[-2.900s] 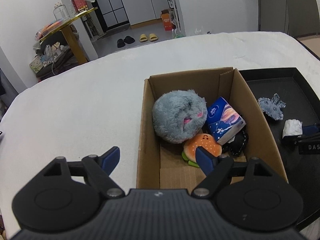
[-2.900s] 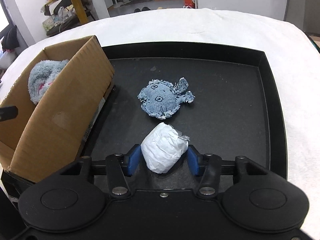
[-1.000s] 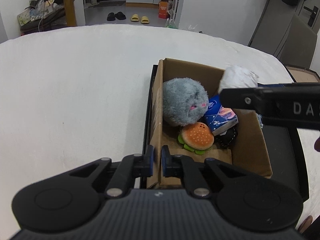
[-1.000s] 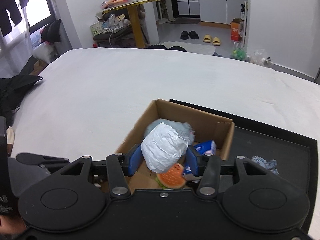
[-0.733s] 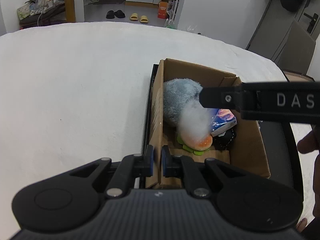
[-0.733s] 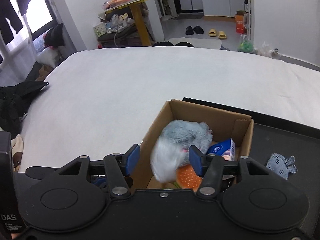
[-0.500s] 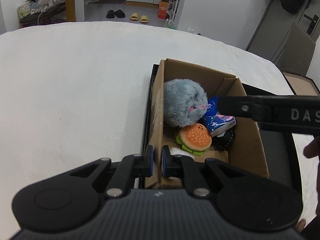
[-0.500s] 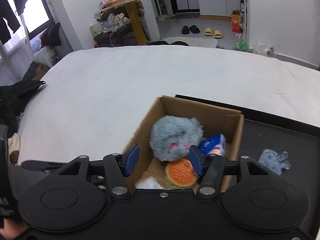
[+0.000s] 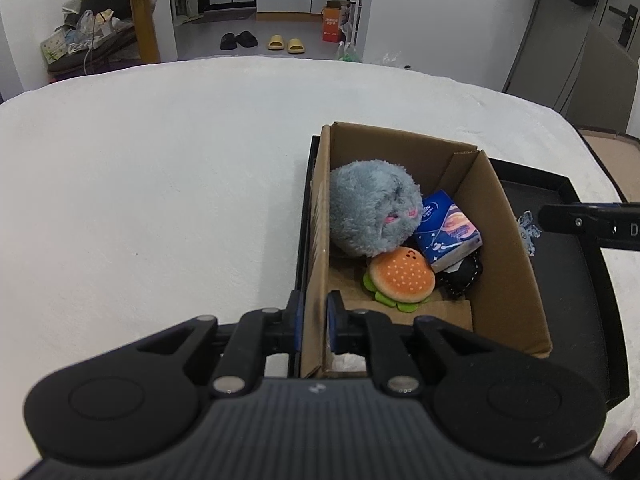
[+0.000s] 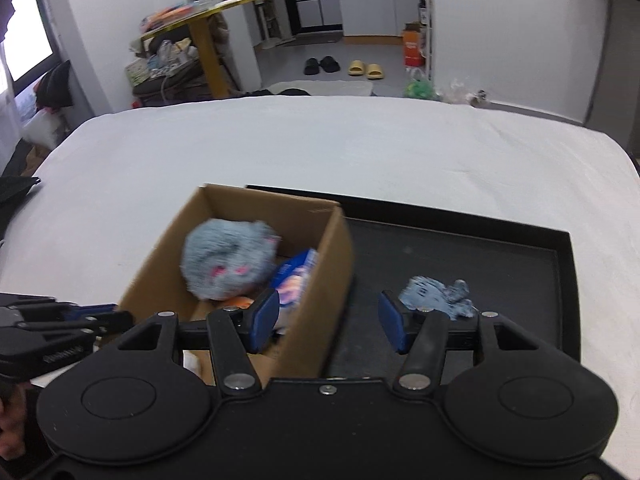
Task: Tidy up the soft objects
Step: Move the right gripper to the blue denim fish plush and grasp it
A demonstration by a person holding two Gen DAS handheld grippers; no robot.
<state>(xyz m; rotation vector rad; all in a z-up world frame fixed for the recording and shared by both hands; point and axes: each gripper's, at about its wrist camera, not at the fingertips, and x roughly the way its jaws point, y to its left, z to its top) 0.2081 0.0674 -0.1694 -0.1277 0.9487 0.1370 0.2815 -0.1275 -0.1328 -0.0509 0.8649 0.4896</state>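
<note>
A cardboard box [image 9: 508,248] stands at the left end of a black tray [image 10: 560,264]. In it lie a grey plush ball [image 9: 374,208], a burger plush [image 9: 402,278], a blue tissue pack [image 9: 446,236], a black item [image 9: 462,276] and a white wad [image 9: 348,358] in the near corner. My left gripper [image 9: 315,317] has the box's left wall between its pads; its jaws are opening slightly. My right gripper [image 10: 328,322] hangs open and empty over the box's right wall. A denim toy [image 10: 436,298] lies on the tray just past its right fingertip.
The tray sits on a wide white-covered table [image 9: 140,184]. A yellow side table [image 10: 208,20] with clutter and slippers [image 10: 364,68] stand on the floor beyond. A hand [image 10: 8,424] shows at the lower left of the right wrist view.
My left gripper shut on the box wall. My right gripper carried the white wad over the box and opened; the wad fell into the near corner. The right gripper then swung right toward the tray.
</note>
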